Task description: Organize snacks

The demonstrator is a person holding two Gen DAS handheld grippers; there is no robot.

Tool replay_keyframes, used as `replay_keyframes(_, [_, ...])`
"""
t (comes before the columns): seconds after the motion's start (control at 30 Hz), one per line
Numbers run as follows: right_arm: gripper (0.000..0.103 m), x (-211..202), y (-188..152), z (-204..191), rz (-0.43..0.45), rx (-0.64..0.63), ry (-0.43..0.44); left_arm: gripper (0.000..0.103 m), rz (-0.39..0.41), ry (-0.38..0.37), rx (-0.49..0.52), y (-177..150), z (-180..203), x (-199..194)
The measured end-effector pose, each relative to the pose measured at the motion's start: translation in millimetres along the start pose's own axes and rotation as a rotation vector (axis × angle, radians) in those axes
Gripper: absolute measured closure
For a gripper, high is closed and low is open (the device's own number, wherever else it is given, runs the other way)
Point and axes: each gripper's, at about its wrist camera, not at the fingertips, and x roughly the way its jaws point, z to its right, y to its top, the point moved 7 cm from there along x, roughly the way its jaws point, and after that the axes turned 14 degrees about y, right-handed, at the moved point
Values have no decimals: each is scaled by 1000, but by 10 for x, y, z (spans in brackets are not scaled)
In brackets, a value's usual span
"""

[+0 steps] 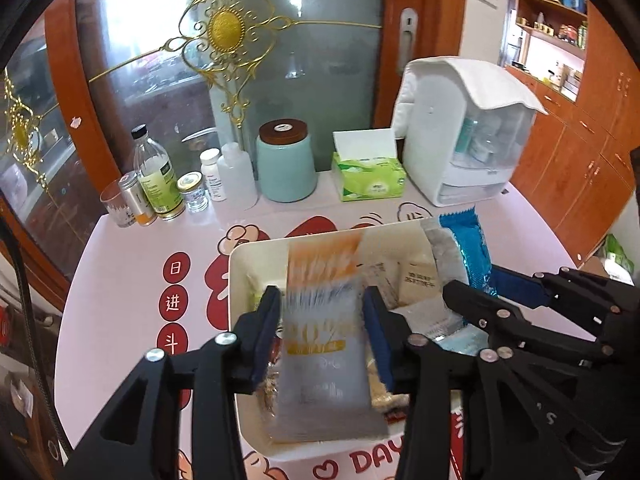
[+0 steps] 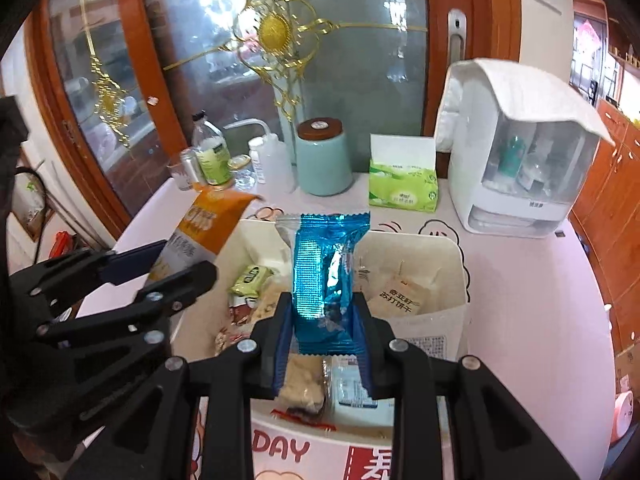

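The cream bin (image 2: 448,256) holds assorted snack packets (image 2: 396,300) — the right gripper (image 2: 323,320) clamps a blue wrapper (image 2: 320,264); the left gripper (image 1: 322,320) stands parted, its jaws clear of the blurred orange-and-white sachet (image 1: 320,320) between them.

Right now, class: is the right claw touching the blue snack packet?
Touching. The right wrist view shows the right claw with both blue pads pressed against the blue snack packet.

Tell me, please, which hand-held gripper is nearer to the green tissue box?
Right. The right hand-held gripper, holding a blue packet, sits on the tissue box side; the left hand-held gripper is further over, toward the bottles.
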Motion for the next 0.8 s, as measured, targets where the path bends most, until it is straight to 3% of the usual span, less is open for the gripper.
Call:
replay_keyframes(0.13, [72,231,-16,149,-45,24,-46,17,-23,18,-35,-6,-98,152])
replay_keyframes(0.2, [68,315,-55,211,-65,45,-37,12,-50,8,-57,-35,-141,240])
replay_keyframes(0.3, [56,403,-144,279,-86,67,-39,11,-95,-17,-80,-123,-167,347])
replay_keyframes(0.37, [54,428,-193,283,-93,66,-42,11,-106,-14,-79,-176,-167,380])
replay_keyframes(0.8, [53,299,-472,220,-109,90,-30,11,-104,12,-98,-385,-185,182])
